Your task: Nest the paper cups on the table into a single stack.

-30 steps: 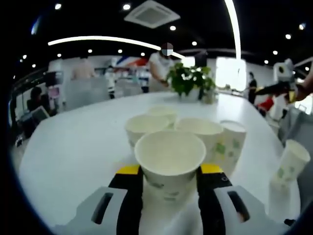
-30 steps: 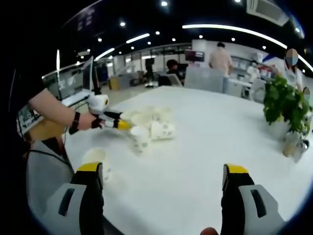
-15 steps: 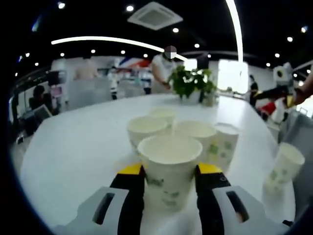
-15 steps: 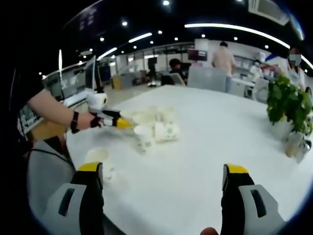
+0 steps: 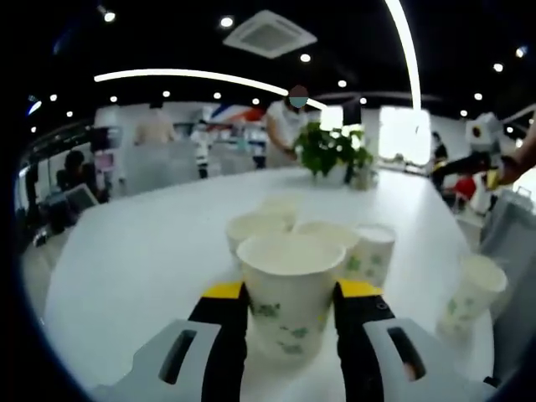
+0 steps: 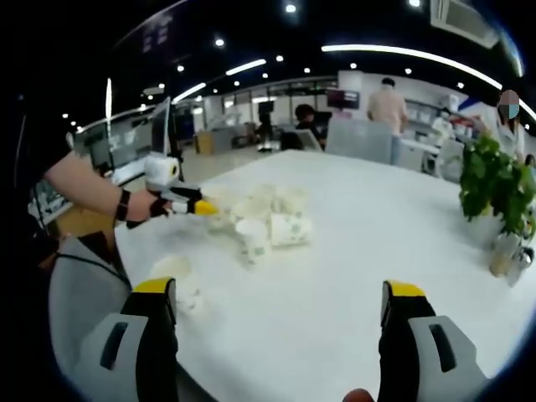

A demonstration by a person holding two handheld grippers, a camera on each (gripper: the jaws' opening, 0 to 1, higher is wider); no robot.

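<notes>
grey gripper (image 6: 280,314) bodies with slots, black fingers (image 5: 226,343) tipped yellow, dark wristband (image 6: 123,205).

Text: none readable.
Cups (image 5: 291,295): green printed pattern, no legible words.
Background signs: too blurred to read.

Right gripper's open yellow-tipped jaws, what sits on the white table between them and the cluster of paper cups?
Nothing: in the right gripper view, bare white table runs from the right gripper to the paper cups.
</notes>
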